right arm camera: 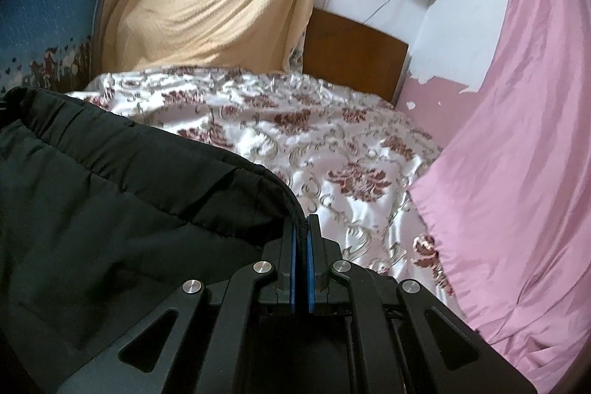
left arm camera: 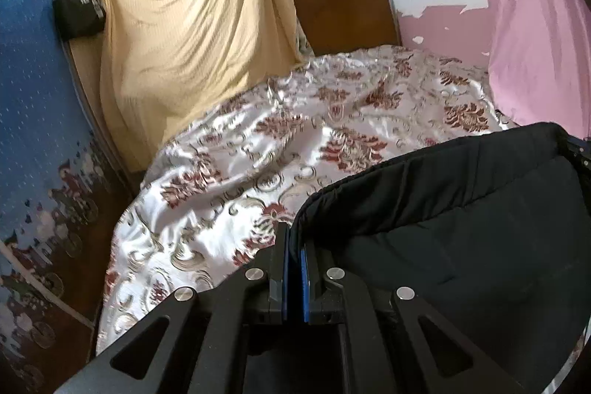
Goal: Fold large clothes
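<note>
A large black padded garment [left arm camera: 461,209] hangs stretched between the two grippers above the bed. My left gripper [left arm camera: 294,239] is shut on the garment's left corner, the hem pinched between the blue pads. In the right wrist view the same black garment [right arm camera: 110,194] spreads to the left, and my right gripper [right arm camera: 303,228] is shut on its right corner at the piped edge. The top hem runs taut from one gripper to the other. The garment's lower part falls out of sight below both cameras.
A bed with a shiny white and maroon floral cover [left arm camera: 295,143] lies ahead. Behind it stand a brown headboard [right arm camera: 354,58] and a hanging yellow cloth [left arm camera: 192,32]. A pink curtain [right arm camera: 524,154] hangs on the right, a blue patterned cloth [left arm camera: 33,98] on the left.
</note>
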Motion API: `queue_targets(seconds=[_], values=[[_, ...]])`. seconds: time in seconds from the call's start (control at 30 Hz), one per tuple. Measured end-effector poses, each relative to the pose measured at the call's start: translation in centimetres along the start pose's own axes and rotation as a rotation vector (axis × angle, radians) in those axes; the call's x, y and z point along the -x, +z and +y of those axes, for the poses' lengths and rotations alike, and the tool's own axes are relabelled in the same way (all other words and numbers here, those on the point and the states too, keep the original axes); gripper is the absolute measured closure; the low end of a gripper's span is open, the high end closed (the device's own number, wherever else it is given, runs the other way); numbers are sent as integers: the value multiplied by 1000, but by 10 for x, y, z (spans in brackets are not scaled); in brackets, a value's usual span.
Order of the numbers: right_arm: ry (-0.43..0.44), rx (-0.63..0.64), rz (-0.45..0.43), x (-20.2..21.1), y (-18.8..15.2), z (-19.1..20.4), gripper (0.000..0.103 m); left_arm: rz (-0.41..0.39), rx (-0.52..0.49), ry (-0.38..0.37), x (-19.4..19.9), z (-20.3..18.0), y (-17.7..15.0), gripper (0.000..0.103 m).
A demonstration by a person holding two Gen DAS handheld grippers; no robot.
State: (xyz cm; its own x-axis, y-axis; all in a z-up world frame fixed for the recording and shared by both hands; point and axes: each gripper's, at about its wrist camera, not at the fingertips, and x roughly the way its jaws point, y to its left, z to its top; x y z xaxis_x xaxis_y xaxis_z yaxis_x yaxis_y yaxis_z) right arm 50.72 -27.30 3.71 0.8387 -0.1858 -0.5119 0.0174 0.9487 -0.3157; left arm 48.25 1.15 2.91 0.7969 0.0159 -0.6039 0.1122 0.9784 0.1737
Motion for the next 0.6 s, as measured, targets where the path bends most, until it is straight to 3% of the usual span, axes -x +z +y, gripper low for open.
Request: queue_targets(seconds=[0.6], values=[[9,19,94,-49,-32,18,98,122,46,-38,-67,-1,-15,97]])
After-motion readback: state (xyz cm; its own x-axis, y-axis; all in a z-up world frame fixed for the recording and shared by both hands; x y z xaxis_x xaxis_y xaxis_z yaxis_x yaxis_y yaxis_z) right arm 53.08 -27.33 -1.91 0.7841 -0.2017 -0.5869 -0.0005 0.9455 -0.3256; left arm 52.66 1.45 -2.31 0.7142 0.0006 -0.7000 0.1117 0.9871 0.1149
